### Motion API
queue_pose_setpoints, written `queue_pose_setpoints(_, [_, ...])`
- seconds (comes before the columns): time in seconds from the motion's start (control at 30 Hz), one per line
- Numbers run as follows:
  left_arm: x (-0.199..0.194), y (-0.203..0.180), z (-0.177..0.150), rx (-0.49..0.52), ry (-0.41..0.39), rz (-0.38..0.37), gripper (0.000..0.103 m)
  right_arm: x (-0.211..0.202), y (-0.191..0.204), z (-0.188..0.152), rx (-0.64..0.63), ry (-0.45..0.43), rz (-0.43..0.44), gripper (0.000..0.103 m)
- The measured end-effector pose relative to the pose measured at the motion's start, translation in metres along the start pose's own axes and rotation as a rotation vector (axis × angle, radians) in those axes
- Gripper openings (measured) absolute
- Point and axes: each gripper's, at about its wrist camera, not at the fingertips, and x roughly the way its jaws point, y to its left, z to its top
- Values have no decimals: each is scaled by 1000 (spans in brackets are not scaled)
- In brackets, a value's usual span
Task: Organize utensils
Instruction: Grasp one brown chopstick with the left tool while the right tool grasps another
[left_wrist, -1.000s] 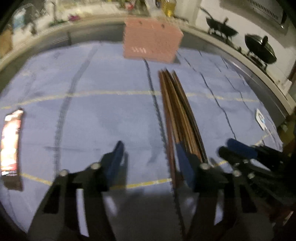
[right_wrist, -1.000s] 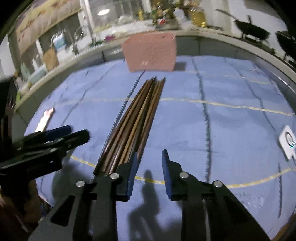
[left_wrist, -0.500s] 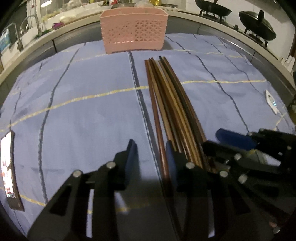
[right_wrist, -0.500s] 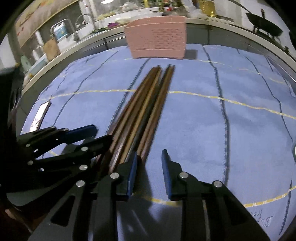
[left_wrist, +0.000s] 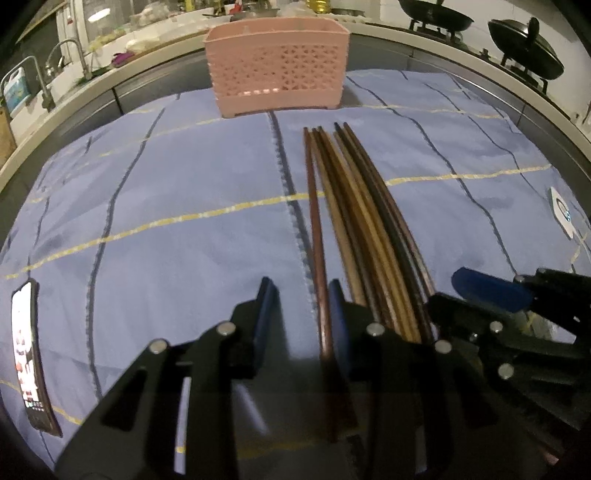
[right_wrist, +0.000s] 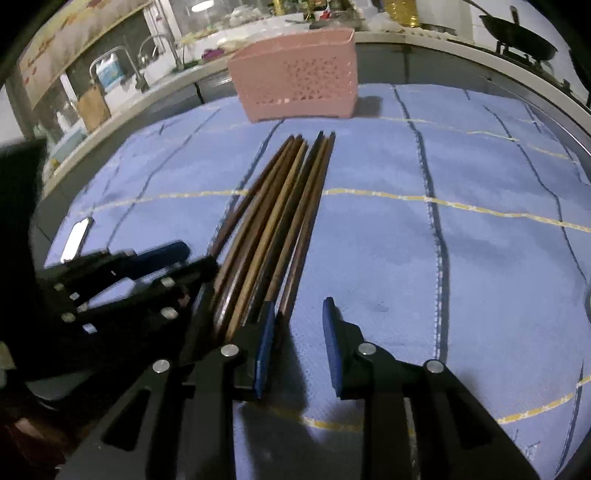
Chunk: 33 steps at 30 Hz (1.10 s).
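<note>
Reddish chopstick (left_wrist: 317, 236) between left fingers (left_wrist: 266, 306) (ungripped).

chopsticks (left_wrist: 354, 221): near ends hidden under tools | phone (left_wrist: 29, 354): screen too blurred to read

Left gripper (left_wrist: 301, 306): pitched steeply down, jaws just been closing, now part-open w/ a gap betw. blue pads (left_wrist: 266, 295); one thin stick runs up through the gap against the right-hand pad, not pinched from both sides. Right gripper (right_wrist: 298, 323): also angled down, jaws parted, nothing betw. them. Seen close alongside each other, tips nearly level, in both wrist views.
</note>
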Motion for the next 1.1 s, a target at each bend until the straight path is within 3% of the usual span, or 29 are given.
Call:
queue_pose_setpoints(0.17, [1,17,3,-43,0,13,30,2,-8,5,14,-5,-49,27])
queue_pose_setpoints(0.43, [11,20,20,-23,4,15,30,12,-14,21,-28,-5,-113,26])
queue_pose_setpoints(0.47, [11,22,21,-26,6,10,26,10,-20,21,-18,-1,-112,19])
queue_pose_setpoints(0.53, [10,32,19,-28,-2,3,18,7,-33,19,7,3,-116,16])
queue_pose_setpoints(0.63, [9,40,20,-39,0,-1,18,4,-46,19,41,13,-121,16])
queue_pose_setpoints(0.73, [13,40,26,-39,2,9,18,10,-40,29,-7,33,-138,16])
queue_pose_setpoints(0.8, [16,39,32,-34,8,18,22,15,-36,37,-29,47,-130,16])
queue_pose_setpoints(0.87, [21,38,40,-26,14,26,34,23,-33,49,-51,59,-121,16])
queue_pose_setpoints(0.93, [28,39,49,-19,11,38,40,32,-32,63,-71,69,-119,16])
queue_pose_setpoints(1.1, [42,42,69,-15,4,46,42,51,-37,94,-75,95,-86,16])
